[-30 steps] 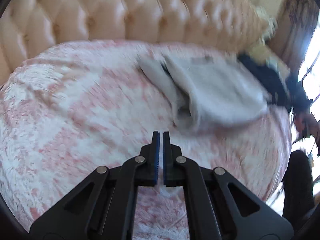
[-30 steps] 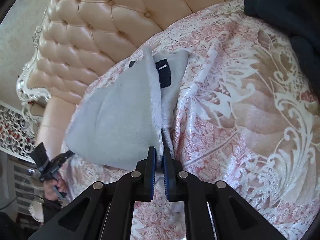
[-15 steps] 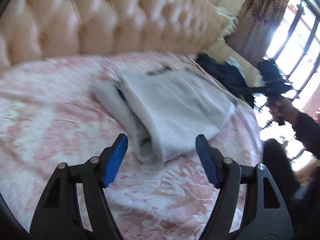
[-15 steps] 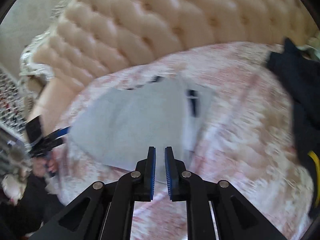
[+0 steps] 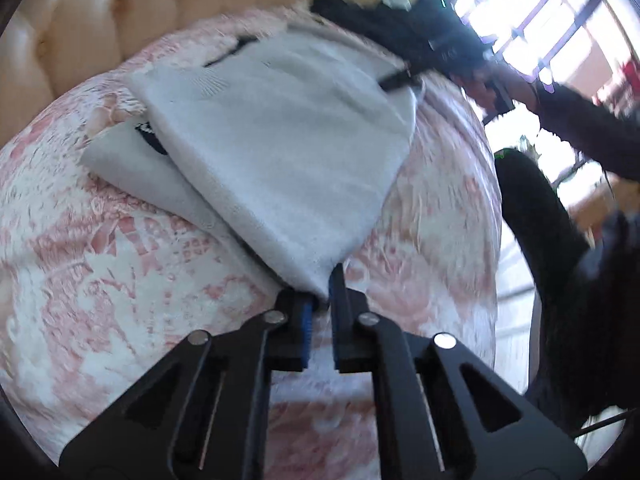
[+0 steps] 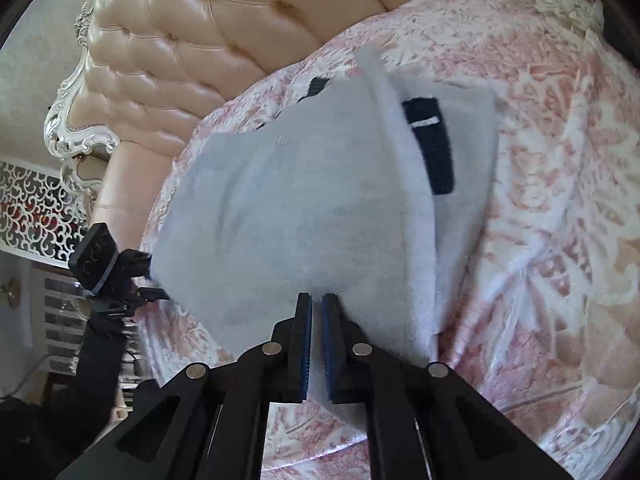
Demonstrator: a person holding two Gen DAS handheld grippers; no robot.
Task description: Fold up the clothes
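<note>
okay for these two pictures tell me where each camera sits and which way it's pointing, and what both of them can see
Left wrist: rides on the left tongs, angled down across the bed toward the window; they pinch a corner of the grey garment. The person's other hand and dark sleeve show upper right.
Right wrist: rides on the right tongs, angled down toward the tufted headboard; they grip the garment's near edge. The left tongs appear at far left.
Shared: the garment, bedspread, headboard, and each other's tongs.

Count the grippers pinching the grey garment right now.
2. The left gripper is shut on the near corner of the grey garment; the right gripper is shut on its near edge, further along. No other gripper is in view.
</note>
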